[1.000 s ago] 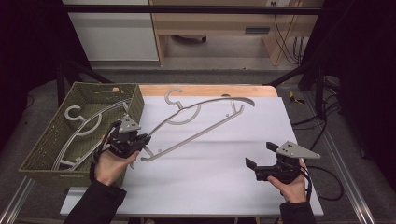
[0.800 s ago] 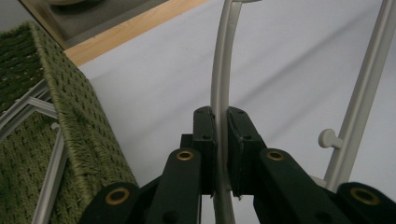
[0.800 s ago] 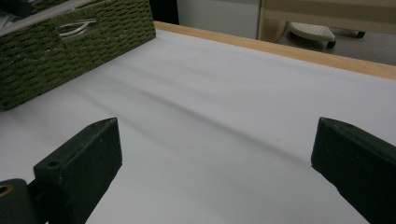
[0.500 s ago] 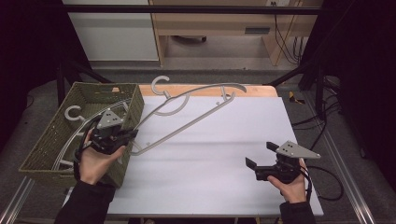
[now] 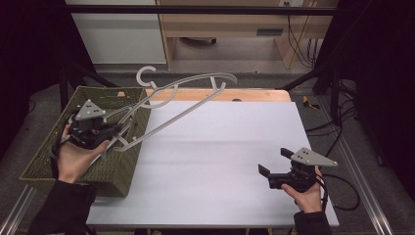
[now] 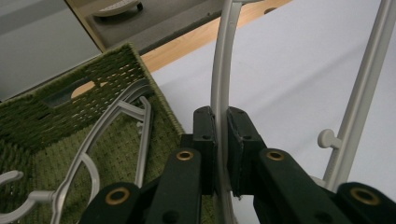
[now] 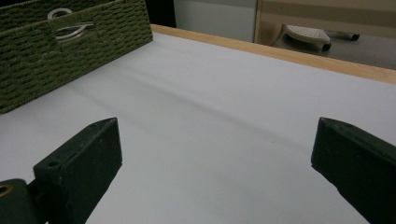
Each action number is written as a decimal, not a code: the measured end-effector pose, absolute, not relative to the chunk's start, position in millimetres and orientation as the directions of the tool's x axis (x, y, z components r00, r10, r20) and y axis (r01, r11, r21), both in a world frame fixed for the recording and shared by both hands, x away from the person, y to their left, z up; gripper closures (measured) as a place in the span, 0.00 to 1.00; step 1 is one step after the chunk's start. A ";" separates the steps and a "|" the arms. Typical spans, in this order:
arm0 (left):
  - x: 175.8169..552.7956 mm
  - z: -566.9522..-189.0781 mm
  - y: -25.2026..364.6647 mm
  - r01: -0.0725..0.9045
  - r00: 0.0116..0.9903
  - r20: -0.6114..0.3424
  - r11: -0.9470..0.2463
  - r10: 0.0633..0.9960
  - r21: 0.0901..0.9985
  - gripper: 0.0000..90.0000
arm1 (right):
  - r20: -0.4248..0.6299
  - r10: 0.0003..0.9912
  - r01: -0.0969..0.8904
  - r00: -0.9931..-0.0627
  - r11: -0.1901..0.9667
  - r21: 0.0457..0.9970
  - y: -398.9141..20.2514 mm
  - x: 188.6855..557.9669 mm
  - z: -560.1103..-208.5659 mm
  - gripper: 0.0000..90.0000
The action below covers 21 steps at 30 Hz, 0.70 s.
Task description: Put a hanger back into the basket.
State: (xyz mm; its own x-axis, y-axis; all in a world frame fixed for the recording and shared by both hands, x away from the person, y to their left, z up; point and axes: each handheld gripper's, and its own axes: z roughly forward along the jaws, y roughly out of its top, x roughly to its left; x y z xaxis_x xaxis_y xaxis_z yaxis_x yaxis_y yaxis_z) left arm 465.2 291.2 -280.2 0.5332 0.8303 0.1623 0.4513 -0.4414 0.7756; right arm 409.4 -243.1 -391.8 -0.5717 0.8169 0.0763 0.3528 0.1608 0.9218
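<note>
High view, green basket [image 5: 122,171] under lifted hanger [image 5: 181,110], white table [image 5: 215,161]

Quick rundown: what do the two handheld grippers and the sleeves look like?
Both the left gripper and the right gripper are black two-jaw units topped by a grey three-cornered plate. Brass-coloured rivets mark the left one's linkages. A black cable trails from the right. The dark sleeves are long.

High view looking down from above; gripper views sitting low and close; all sharing green basket [image 5: 105,169] and white table [image 5: 215,161].
</note>
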 end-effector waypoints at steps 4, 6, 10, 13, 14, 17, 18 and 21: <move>465.9 -275.3 310.8 0.462 0.501 0.157 -0.417 0.851 0.783 0.92 | 0.074 0.817 0.351 -0.571 0.162 0.922 -243.6 409.7 -391.5 0.02; 466.8 -274.8 316.6 0.468 0.490 0.158 -0.411 0.857 0.782 0.92 | 0.074 0.817 0.352 -0.572 0.162 0.922 -243.6 409.8 -391.5 0.02; 469.5 -274.9 331.8 0.491 0.452 0.171 -0.405 0.875 0.771 0.92 | 0.070 0.817 0.350 -0.572 0.165 0.922 -244.1 409.9 -391.3 0.02; 471.6 -276.2 342.5 0.505 0.424 0.184 -0.401 0.887 0.765 0.92 | 0.076 0.817 0.352 -0.571 0.160 0.922 -244.5 409.8 -391.2 0.02; 472.6 -277.7 349.7 0.512 0.409 0.189 -0.396 0.893 0.762 0.92 | 0.070 0.818 0.351 -0.571 0.166 0.922 -244.4 410.0 -391.4 0.02; 473.8 -280.1 357.3 0.518 0.395 0.194 -0.392 0.898 0.760 0.92 | 0.069 0.819 0.352 -0.569 0.167 0.921 -243.8 410.4 -391.8 0.02; 474.4 -281.4 361.1 0.526 0.386 0.193 -0.387 0.902 0.757 0.92 | 0.069 0.819 0.352 -0.569 0.167 0.921 -243.8 410.4 -391.8 0.02; 475.9 -286.9 373.1 0.545 0.358 0.200 -0.378 0.912 0.748 0.92 | 0.073 0.819 0.354 -0.569 0.164 0.921 -243.1 410.4 -391.9 0.02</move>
State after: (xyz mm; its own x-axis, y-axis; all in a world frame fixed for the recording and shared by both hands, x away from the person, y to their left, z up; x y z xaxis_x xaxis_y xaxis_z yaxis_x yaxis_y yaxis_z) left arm 475.9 373.1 -286.9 0.3575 0.9122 0.2003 0.5455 -0.3780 0.7480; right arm 410.4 -243.1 -391.9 -0.5689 0.8192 0.0727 0.3539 0.1641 0.9208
